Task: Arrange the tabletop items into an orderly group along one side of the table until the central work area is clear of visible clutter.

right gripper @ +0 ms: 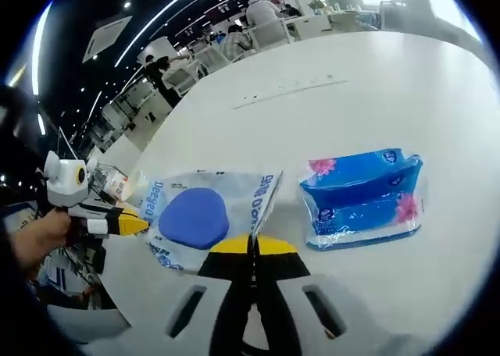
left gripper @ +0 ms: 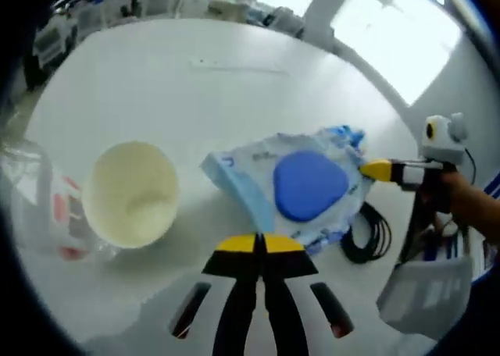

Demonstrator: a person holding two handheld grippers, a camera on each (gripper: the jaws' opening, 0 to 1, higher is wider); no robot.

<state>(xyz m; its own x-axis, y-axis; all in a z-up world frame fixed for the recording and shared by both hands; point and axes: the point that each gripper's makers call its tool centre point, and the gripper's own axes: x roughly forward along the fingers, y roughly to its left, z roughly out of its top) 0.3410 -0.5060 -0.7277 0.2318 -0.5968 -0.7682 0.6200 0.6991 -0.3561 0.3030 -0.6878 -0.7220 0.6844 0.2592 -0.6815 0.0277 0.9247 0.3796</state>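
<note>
A clear wipes pack (left gripper: 308,186) with a round blue lid lies on the white table (left gripper: 195,90). My left gripper (left gripper: 258,243) is shut, its yellow tips pinching the pack's near edge. My right gripper (left gripper: 376,170) comes in from the right and bites the pack's far right edge. In the right gripper view the same wipes pack (right gripper: 195,215) sits left of centre, with my right gripper (right gripper: 251,245) shut on its corner flap and my left gripper (right gripper: 131,224) at its left edge. A blue tissue pack (right gripper: 363,198) lies flat to the right, apart from both.
A cream paper bowl (left gripper: 131,192) lies tipped on its side left of the wipes, beside a clear plastic container (left gripper: 39,208). A coiled black cable (left gripper: 367,235) rests near the table's rim. A small bottle (right gripper: 117,184) stands at the table's left edge. A hand (right gripper: 39,239) holds the left gripper.
</note>
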